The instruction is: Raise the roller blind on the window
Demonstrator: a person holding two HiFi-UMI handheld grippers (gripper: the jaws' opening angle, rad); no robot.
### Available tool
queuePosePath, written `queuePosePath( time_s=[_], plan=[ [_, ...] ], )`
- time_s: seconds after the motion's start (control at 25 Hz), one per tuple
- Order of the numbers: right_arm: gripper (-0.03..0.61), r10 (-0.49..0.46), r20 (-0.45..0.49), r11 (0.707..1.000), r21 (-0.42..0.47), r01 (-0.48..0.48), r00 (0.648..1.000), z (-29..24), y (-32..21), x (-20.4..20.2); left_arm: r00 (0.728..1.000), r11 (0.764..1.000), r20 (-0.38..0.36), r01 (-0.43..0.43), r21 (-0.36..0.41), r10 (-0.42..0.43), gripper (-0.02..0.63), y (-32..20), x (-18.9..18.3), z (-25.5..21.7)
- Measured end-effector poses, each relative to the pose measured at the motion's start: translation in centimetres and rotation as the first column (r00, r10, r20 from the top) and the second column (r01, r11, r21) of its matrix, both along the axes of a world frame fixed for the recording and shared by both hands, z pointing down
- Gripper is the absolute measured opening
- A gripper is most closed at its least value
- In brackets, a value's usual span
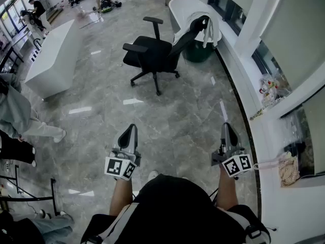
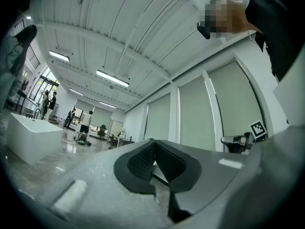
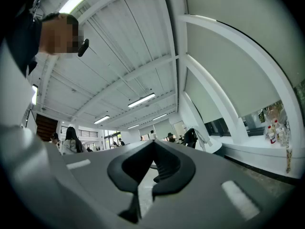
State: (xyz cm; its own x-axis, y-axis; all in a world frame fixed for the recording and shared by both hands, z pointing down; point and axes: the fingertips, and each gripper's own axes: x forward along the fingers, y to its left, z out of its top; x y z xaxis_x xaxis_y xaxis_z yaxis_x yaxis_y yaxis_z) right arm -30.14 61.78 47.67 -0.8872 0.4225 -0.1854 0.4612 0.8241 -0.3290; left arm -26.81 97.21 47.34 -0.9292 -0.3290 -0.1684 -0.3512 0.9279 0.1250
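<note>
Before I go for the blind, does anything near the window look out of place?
Nothing looks damaged or spilled. Two spots are untidy: a white garment is draped loosely over the back of the black office chair, and the window sill holds a cluster of small items, with a beige bundle nearer the person.

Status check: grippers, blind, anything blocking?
Left gripper and right gripper both shut, empty, over the floor. Roller blind on the right mostly down, untouched. Office chair ahead, not between grippers and window.
</note>
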Motion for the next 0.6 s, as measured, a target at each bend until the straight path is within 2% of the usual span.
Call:
queuePosePath(
  time_s=[0.4,0.6],
  plan=[
    [-0.003,-0.004,-0.007,1.000,0.001,0.004,1.000,0.0,1.0,0.3,0.999,1.000,-0.019,-0.028,0.005,0.028,0.000,0.6,-0.2,0.2],
    [-0.003,0.012,0.000,0.999,-0.040,-0.012,1.000,-0.5,1.2,1.5,0.996,0.996,-0.024,-0.086,0.004,0.086,0.000,0.3,-1.0,0.4]
  ],
)
